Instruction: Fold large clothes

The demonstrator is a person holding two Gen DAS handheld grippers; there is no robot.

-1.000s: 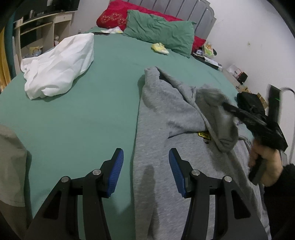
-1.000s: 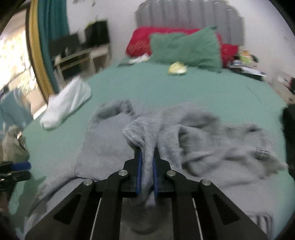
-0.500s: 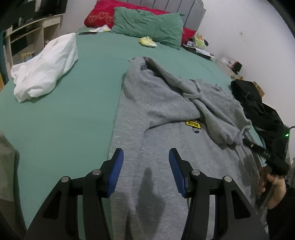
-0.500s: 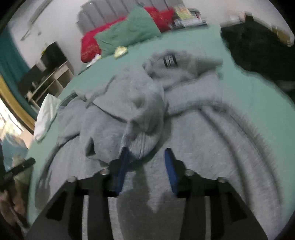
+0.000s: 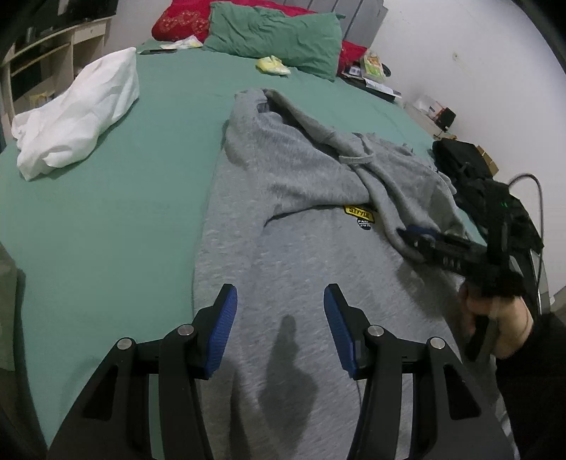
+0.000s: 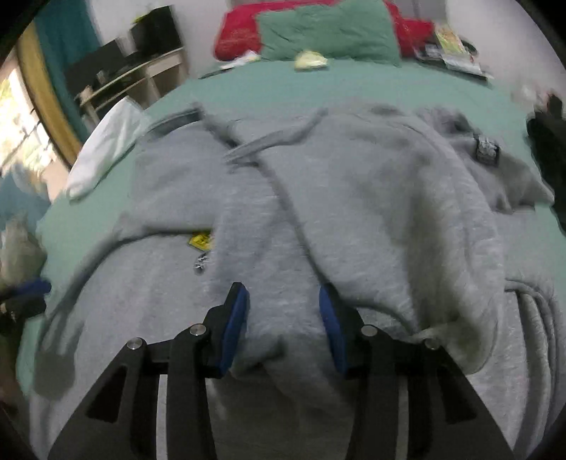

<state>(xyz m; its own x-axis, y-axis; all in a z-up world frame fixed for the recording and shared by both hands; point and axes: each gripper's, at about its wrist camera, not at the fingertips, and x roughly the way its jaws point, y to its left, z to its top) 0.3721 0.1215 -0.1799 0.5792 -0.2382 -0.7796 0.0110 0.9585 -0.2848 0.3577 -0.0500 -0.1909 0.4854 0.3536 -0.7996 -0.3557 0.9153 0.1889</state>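
A large grey hoodie (image 5: 300, 198) lies spread on the green bed (image 5: 106, 212), with a yellow chest label (image 5: 358, 211) and a sleeve folded across its front. My left gripper (image 5: 279, 318) is open and empty, hovering over the hoodie's lower body. My right gripper (image 6: 281, 311) is open, its blue pads on either side of a fold of the hoodie (image 6: 353, 212) without closing on it. It also shows in the left wrist view (image 5: 417, 237), low at the folded sleeve's end.
A white garment (image 5: 78, 109) is piled at the bed's left side. Green and red pillows (image 5: 276, 32) and a small yellow item (image 5: 272, 65) lie at the headboard. A black bag (image 5: 470, 166) lies at the bed's right edge. A shelf unit (image 5: 35, 60) stands far left.
My right gripper let go of the grey sleeve it held up a second ago, and the sleeve now lies across the hoodie. The right gripper has moved in low over it. My left gripper stays open.
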